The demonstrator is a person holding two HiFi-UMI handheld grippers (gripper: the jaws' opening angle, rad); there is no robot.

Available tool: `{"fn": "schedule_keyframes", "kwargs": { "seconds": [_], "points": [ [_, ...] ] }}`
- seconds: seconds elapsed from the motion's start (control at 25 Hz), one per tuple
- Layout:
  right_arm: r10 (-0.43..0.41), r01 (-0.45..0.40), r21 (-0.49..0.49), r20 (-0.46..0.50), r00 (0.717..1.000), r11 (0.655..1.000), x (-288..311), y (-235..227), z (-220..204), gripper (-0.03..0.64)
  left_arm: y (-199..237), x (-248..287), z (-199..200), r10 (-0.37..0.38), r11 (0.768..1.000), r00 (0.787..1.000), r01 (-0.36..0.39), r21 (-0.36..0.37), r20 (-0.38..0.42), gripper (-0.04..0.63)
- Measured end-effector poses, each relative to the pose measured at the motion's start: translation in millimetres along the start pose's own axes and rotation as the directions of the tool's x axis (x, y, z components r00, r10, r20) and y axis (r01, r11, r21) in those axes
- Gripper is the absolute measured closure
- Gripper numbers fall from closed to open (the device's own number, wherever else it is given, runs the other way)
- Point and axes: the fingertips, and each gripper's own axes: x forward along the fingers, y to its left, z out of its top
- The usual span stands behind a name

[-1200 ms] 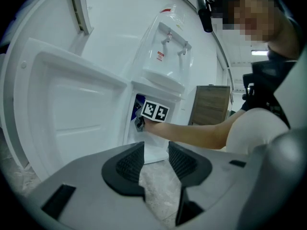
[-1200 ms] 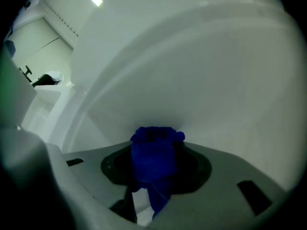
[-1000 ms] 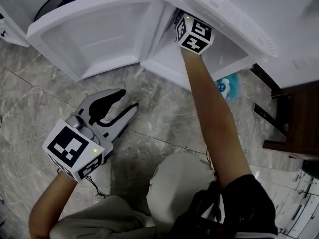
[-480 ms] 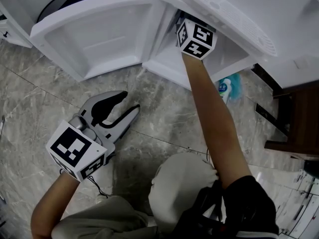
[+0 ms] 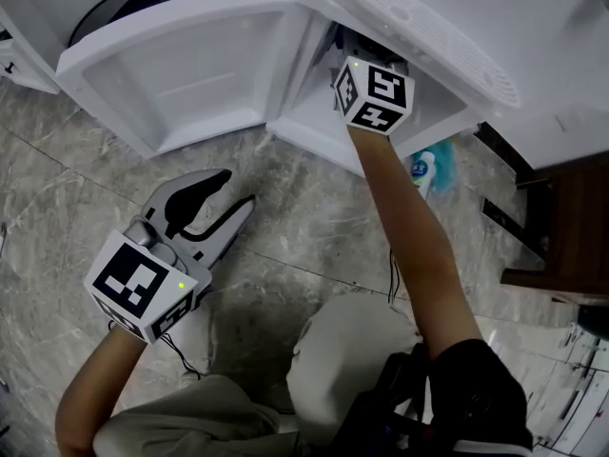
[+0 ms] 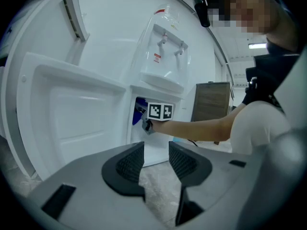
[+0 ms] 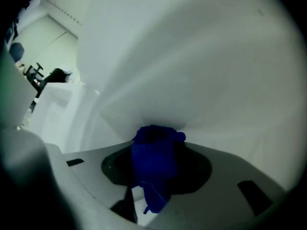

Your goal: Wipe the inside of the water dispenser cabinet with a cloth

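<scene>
Clamping a crumpled deep-blue cloth [image 7: 153, 159] between its jaws, the right gripper [image 7: 156, 153] sits inside the lower cabinet [image 5: 309, 127] of the white plastic water dispenser [image 6: 163, 51]. The cloth bunches up just past the jaw tips and lies against the pale inner wall [image 7: 201, 80]. A loose tail of it hangs down below the jaws. It looks like soft, thick fabric, folded into a dark wad. In the head view only this gripper's marker cube [image 5: 373, 93] shows at the cabinet mouth. The cabinet's white door [image 5: 190, 65] stands swung wide open to the left. The left gripper [image 6: 156, 158] hovers low over the grey marbled floor tiles [image 5: 314, 222], well apart from the cabinet, its jaws a narrow gap apart with nothing between them.
</scene>
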Motion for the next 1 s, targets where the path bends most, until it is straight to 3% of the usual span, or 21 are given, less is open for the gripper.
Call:
{"fn": "schedule_keyframes", "kwargs": {
  "seconds": [0.08,0.16,0.2,0.28,0.36,0.44,0.56,0.64,0.68,0.76,0.8,0.88,0.96,1.0],
  "points": [
    [0.093,-0.092,0.015,-0.007,0.996,0.996,-21.5,15.0,7.6,0.472,0.2,3.3,2.2,0.004,0.999,1.0,-0.004,0.054,0.0,0.428],
    [0.188,-0.187,0.061,-0.024,0.982,0.981,-46.8,28.7,15.8,0.472,-3.8,11.7,5.2,0.0,0.984,1.0,0.0,0.176,-0.001,0.428],
    [0.241,-0.236,0.092,-0.037,0.97,0.967,-60.6,35.3,20.4,0.472,-6.7,17.5,7.9,0.0,0.966,1.0,-0.001,0.258,0.005,0.424],
    [0.351,-0.335,0.17,-0.076,0.933,0.927,-89.9,47.9,29.7,0.472,-14.2,30.4,13.8,-0.002,0.907,1.0,-0.009,0.421,0.025,0.421],
    [0.45,-0.406,0.262,-0.138,0.882,0.875,-120.3,58.0,36.6,0.472,-22.8,43.2,16.1,-0.021,0.833,0.999,-0.001,0.553,0.034,0.337],
    [0.543,-0.46,0.346,-0.201,0.815,0.818,-148.9,68.8,41.8,0.47,-30.6,54.7,16.9,-0.04,0.775,0.998,0.0,0.631,0.049,0.33],
    [0.69,-0.53,0.483,-0.249,0.68,0.697,-190.1,89.2,50.2,0.469,-47.5,66.7,29.6,-0.083,0.711,0.991,-0.017,0.703,0.108,0.261],
    [0.792,-0.561,0.603,-0.212,0.573,0.567,-214.4,102.4,59.3,0.469,-65.3,73.6,38.4,-0.137,0.653,0.982,-0.008,0.757,0.129,0.204],
    [0.837,-0.574,0.655,-0.173,0.518,0.491,-225.2,108.0,65.1,0.469,-76.3,77.2,40.3,-0.174,0.624,0.977,0.011,0.782,0.125,0.14],
    [0.903,-0.597,0.718,-0.104,0.417,0.358,-243.1,116.3,75.5,0.469,-98.7,83.2,39.0,-0.241,0.561,0.966,0.06,0.826,0.093,0.129],
    [0.925,-0.608,0.73,-0.086,0.369,0.311,-250.5,119.7,78.4,0.469,-108.2,85.0,36.8,-0.264,0.527,0.962,0.082,0.846,0.072,0.129],
    [0.953,-0.63,0.734,-0.082,0.291,0.255,-262.1,125.9,80.0,0.469,-120.6,86.2,31.4,-0.284,0.481,0.958,0.117,0.869,0.028,0.13],
    [0.962,-0.639,0.729,-0.096,0.256,0.243,-268.1,127.6,76.3,0.469,-122.6,85.8,28.2,-0.27,0.482,0.963,0.132,0.866,0.003,0.153],
    [0.963,-0.635,0.734,-0.096,0.252,0.239,-269.3,126.5,73.7,0.469,-121.3,85.7,27.5,-0.259,0.488,0.966,0.132,0.863,-0.002,0.271]
  ]
}}
